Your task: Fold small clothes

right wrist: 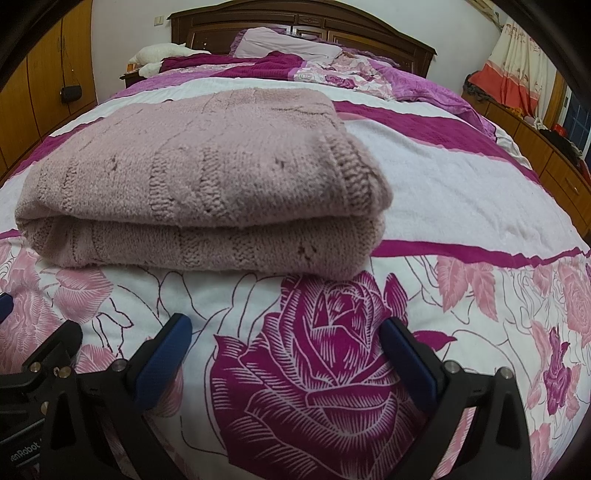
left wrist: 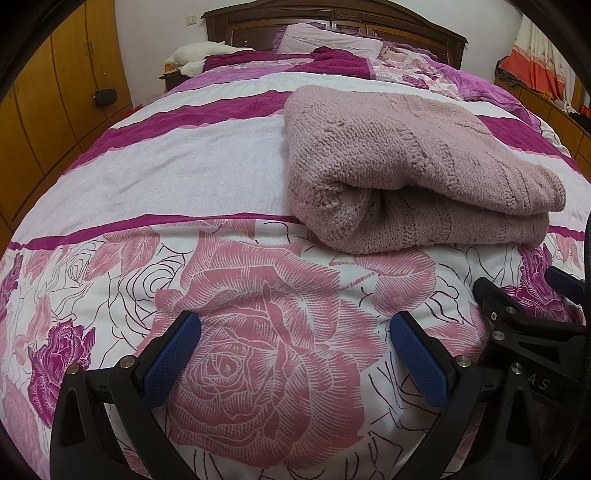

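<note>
A dusty-pink knitted sweater (left wrist: 413, 166) lies folded in a thick stack on the bed; it also shows in the right wrist view (right wrist: 199, 184). My left gripper (left wrist: 295, 325) is open and empty, low over the rose-print cover, short of the sweater's near left corner. My right gripper (right wrist: 286, 328) is open and empty, just short of the sweater's near right corner. The right gripper's body (left wrist: 532, 332) shows at the right edge of the left wrist view, and the left gripper's body (right wrist: 44, 354) at the left edge of the right wrist view.
The bed cover (right wrist: 461, 177) has white and magenta stripes and rose print. Pillows (left wrist: 325, 40) and a rumpled purple quilt (right wrist: 406, 81) lie by the dark headboard (right wrist: 303, 18). Wooden wardrobes (left wrist: 51, 92) stand left, low cabinets (right wrist: 546, 147) right.
</note>
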